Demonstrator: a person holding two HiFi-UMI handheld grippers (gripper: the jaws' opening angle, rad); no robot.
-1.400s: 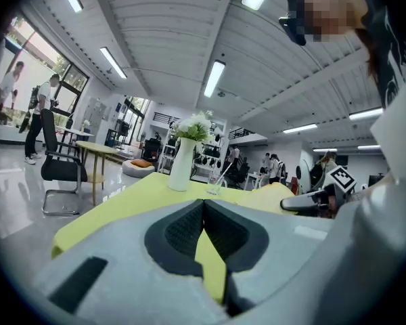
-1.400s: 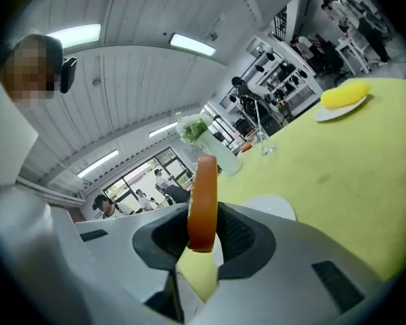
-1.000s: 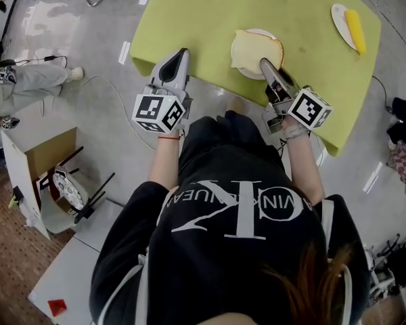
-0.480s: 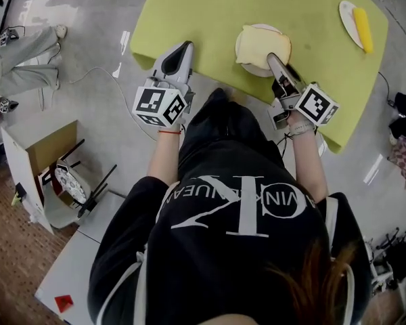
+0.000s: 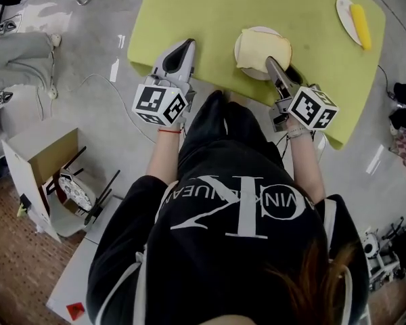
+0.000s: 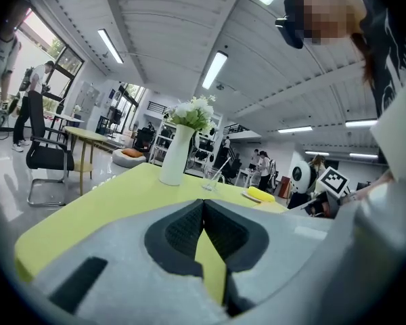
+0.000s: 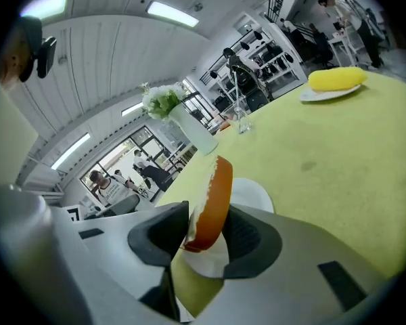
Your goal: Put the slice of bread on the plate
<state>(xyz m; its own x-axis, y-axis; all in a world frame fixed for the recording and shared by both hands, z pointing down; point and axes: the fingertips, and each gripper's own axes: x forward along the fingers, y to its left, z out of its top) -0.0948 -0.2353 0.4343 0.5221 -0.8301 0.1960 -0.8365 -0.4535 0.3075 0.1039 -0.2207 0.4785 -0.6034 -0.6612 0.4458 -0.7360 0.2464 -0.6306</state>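
The slice of bread point(image 5: 264, 48) has a pale face and a brown crust, and it lies over the white plate point(image 5: 245, 68) on the yellow-green table point(image 5: 203, 12). My right gripper point(image 5: 272, 62) reaches in from the near side. In the right gripper view the bread point(image 7: 213, 198) stands between both pads and touches them, while the jaws are opening. The plate point(image 7: 255, 196) shows just behind it. My left gripper point(image 5: 187, 45) hangs over the table's near edge, to the left of the plate. Its jaws point(image 6: 203, 203) meet at the tips and hold nothing.
A second white plate point(image 5: 344, 15) with a long yellow thing point(image 5: 359, 26) sits at the table's far right. A white vase of flowers point(image 6: 175, 156) and a glass point(image 6: 210, 179) stand at the far end. A cardboard box point(image 5: 44, 161) is on the floor to the left.
The right gripper has rolled a little, with the bread still over the plate. The left gripper has edged slightly further over the table's near edge.
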